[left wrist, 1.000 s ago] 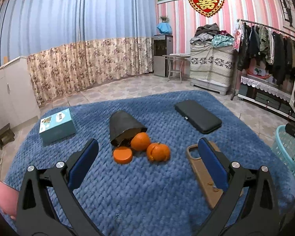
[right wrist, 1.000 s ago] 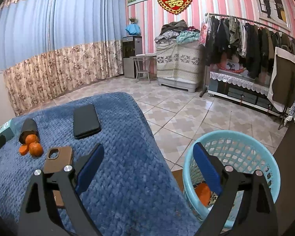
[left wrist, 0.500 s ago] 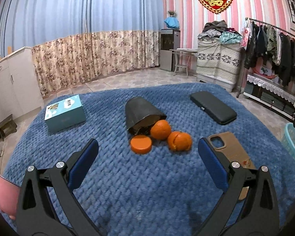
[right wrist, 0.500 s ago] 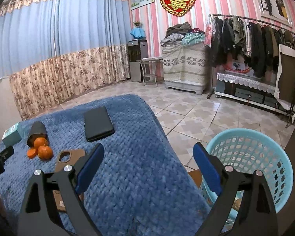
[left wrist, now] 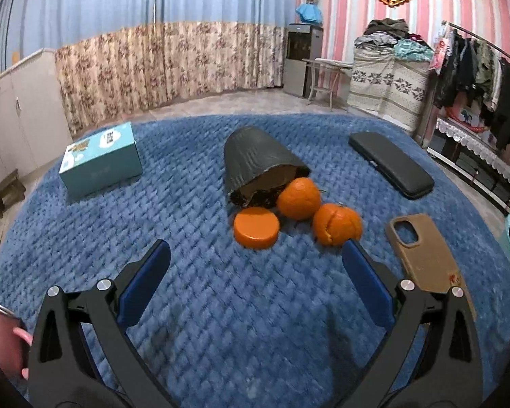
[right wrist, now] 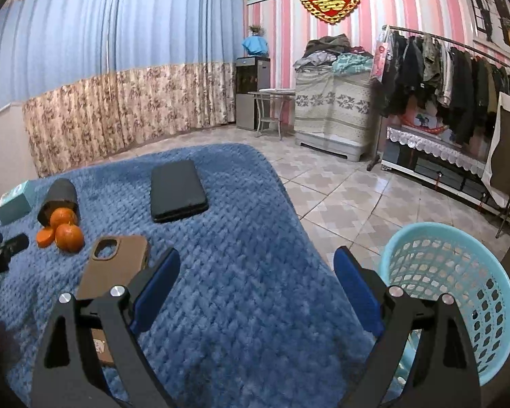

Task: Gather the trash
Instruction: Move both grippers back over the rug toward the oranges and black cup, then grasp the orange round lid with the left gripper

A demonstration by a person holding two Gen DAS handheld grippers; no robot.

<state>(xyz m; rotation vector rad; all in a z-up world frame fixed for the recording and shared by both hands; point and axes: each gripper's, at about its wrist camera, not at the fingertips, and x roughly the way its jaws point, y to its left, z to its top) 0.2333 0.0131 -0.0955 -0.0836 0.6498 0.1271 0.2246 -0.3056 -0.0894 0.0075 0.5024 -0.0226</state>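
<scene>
Between the blue pads of your left claw [left wrist: 255, 268], which is spread wide and carries nothing, lies bare blue blanket [left wrist: 221, 323]. Just ahead of that gap sits the orange lid [left wrist: 256, 227], flat on the weave. Slightly beyond it and toward your right pad are two tangerines [left wrist: 299, 198], touching each other, the nearer one split along its peel. Behind them the dark cup [left wrist: 260, 166] lies on its side with its mouth facing you and dark scraps spilling at the rim.

I judge the step in hand to be lining up a first pick from this cluster. Choose one piece and centre it between the pads before you close; the lid is nearest and flat, so come down steeply and press slightly into the soft pile to get under its edge. The split tangerine will likely roll or crush, so squeeze gently.

Off to the right of the claw lie the brown phone case [left wrist: 421, 255] and, farther out, the black phone [left wrist: 391, 164]; leave both, and the teal box [left wrist: 100, 161] far left.

Your right claw [right wrist: 256, 285] is also spread and empty, over the blanket edge, with the pale blue basket [right wrist: 459, 272] just to its right on the floor, ready to receive.
</scene>
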